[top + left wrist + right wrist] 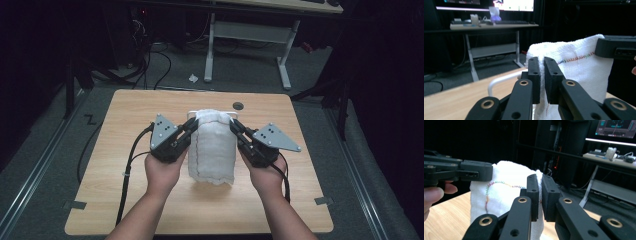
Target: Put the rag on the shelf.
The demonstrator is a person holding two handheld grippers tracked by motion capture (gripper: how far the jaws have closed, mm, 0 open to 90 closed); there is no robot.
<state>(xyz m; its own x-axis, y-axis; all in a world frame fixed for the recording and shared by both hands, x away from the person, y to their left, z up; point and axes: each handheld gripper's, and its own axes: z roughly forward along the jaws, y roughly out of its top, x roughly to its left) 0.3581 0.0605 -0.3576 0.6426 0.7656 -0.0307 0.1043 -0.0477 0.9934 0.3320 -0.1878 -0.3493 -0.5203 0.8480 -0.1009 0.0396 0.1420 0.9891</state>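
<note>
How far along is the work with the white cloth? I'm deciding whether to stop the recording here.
Done: both grippers are clamped on the white cloth, the left gripper at its top left corner and the right gripper at its top right. In hand: the cloth hangs between them above the wooden table, lower edge near the tabletop. Left: folding or laying it down; no finished fold shows yet.

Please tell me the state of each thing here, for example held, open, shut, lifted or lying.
White cloth: held by its two upper corners, hanging, lower edge near the table.
Left gripper: shut on one upper corner of the cloth.
Right gripper: shut on the other upper corner.
</note>
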